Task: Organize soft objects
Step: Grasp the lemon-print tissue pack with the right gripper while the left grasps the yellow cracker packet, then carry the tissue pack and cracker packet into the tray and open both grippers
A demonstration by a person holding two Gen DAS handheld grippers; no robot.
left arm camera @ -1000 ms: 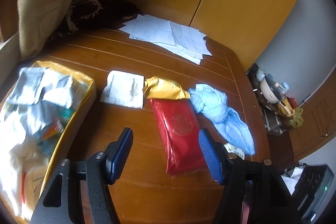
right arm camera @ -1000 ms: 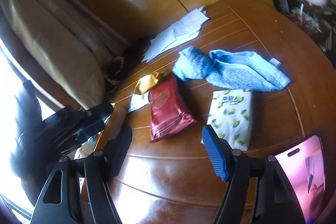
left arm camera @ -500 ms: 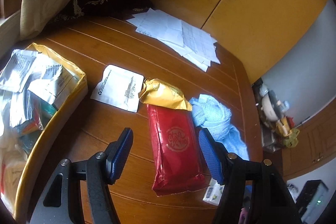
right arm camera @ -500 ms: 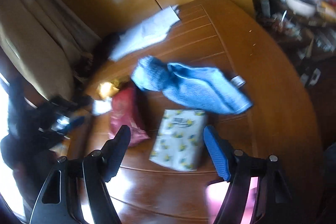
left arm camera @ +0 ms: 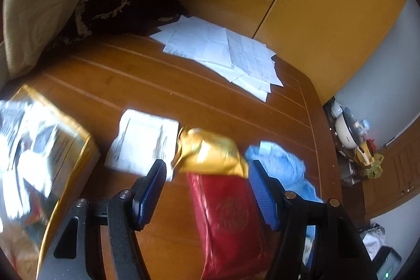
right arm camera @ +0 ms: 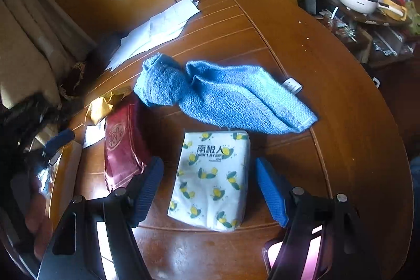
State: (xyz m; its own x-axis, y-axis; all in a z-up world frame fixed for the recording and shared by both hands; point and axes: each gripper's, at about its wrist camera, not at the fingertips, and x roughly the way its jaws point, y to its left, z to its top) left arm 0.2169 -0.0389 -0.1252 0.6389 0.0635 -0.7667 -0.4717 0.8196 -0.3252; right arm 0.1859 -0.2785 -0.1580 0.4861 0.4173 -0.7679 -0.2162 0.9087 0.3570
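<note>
A red pouch with a gold top (left arm camera: 228, 217) lies on the wooden table between the fingers of my open, empty left gripper (left arm camera: 207, 190); it also shows in the right wrist view (right arm camera: 123, 141). A blue towel (right arm camera: 223, 93) lies crumpled beyond a white tissue pack with a lemon print (right arm camera: 212, 180). My right gripper (right arm camera: 210, 188) is open and straddles the tissue pack without touching it. The towel (left arm camera: 283, 167) shows right of the pouch in the left wrist view. A white sachet (left arm camera: 144, 141) lies left of the pouch.
A yellow box (left arm camera: 78, 133) holding several packets stands at the table's left. Loose papers (left arm camera: 225, 57) lie at the back near yellow cabinet doors. A phone with a pink screen (right arm camera: 296, 256) lies by the right gripper. A cluttered side table (right arm camera: 367, 15) stands beyond the table edge.
My left gripper has come down and forward over the red pouch. My right gripper has swung right and lowered over the tissue pack, which now sits between its fingers.
</note>
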